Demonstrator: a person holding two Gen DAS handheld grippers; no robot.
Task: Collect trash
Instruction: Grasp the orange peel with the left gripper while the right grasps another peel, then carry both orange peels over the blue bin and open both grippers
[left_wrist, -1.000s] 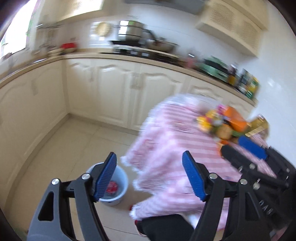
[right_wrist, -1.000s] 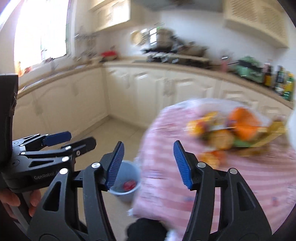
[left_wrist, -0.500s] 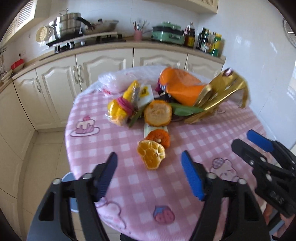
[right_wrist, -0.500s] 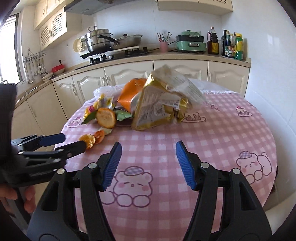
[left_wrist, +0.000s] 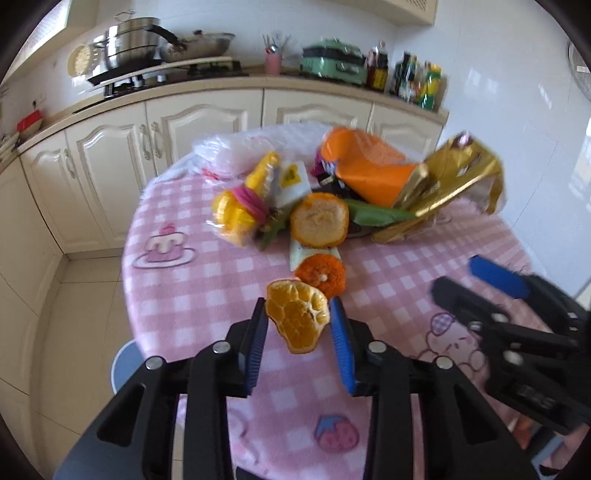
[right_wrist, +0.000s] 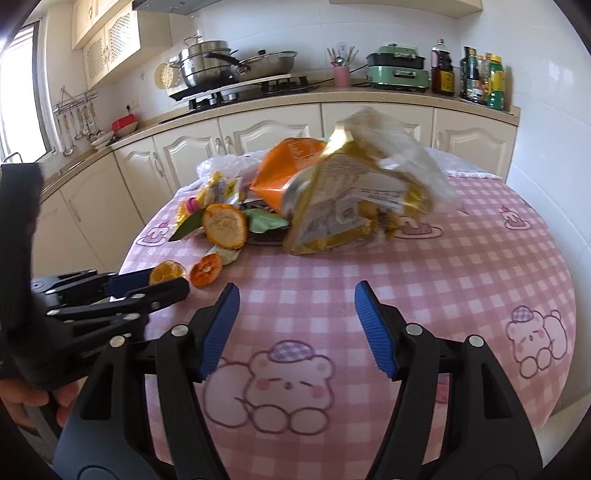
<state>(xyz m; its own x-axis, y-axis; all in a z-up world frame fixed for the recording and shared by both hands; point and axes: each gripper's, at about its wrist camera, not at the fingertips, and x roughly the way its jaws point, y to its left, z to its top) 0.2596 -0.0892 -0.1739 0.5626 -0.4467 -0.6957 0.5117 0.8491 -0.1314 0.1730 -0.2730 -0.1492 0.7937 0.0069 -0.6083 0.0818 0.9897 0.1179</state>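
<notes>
**Orange peel between my left tongs, jaws closing**

Orange peel (left_wrist: 298, 320), a cupped piece with its pale inside up, lies on the pink checked surface (left_wrist: 207, 295) between the blue pads of my left tongs (left_wrist: 298, 325). The jaws are closing; each pad sits just beside the peel's edge, and I cannot tell whether either presses it. My right tongs (right_wrist: 295, 325) stand spread over bare cloth, nothing between them. Just beyond the peel lies a second, darker peel piece (left_wrist: 320, 272), then a larger pale peel cup (left_wrist: 319, 220). Behind these: a yellow wrapper (left_wrist: 236, 218), an orange bag (left_wrist: 365, 173) and a gold bag (left_wrist: 443, 184), bunched together. A blue bin (left_wrist: 125, 365) shows below the surface's edge.
</notes>
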